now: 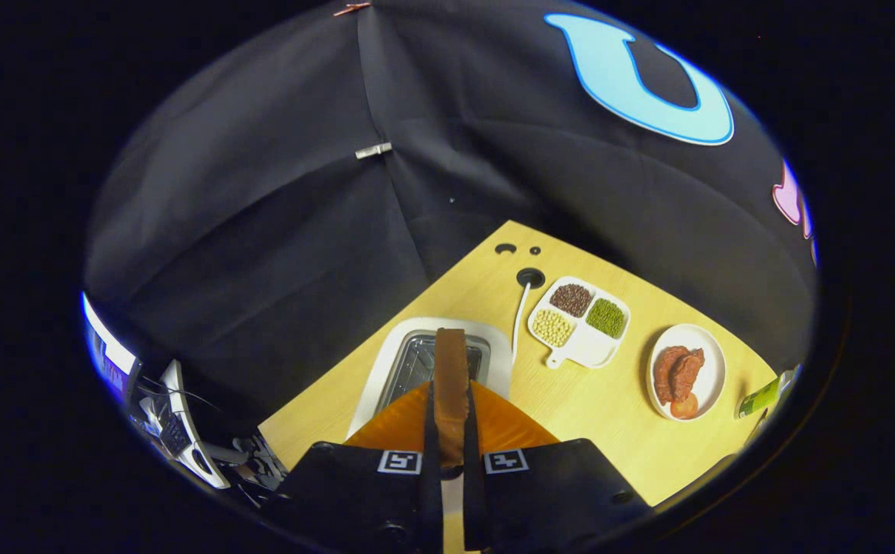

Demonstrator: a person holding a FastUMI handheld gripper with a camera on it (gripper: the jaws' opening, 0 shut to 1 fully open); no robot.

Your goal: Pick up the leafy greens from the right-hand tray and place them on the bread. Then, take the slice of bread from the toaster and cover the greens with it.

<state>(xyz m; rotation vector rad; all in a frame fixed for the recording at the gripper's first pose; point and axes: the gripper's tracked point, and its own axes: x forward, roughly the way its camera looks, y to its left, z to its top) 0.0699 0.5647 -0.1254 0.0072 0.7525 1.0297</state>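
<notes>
Claw (452, 442): dark housings, square coded marker on each side.

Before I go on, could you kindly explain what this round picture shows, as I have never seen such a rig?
The camera rides on a hand-held gripper and looks forward along its two fingers. They are shut on a bread slice, held edge-on above a white toaster with an open slot. All this sits on a wooden table. Beyond, to the right, lie a divided dish with three kinds of beans and a round plate with reddish-brown food. A cable runs to a hole in the table.
</notes>
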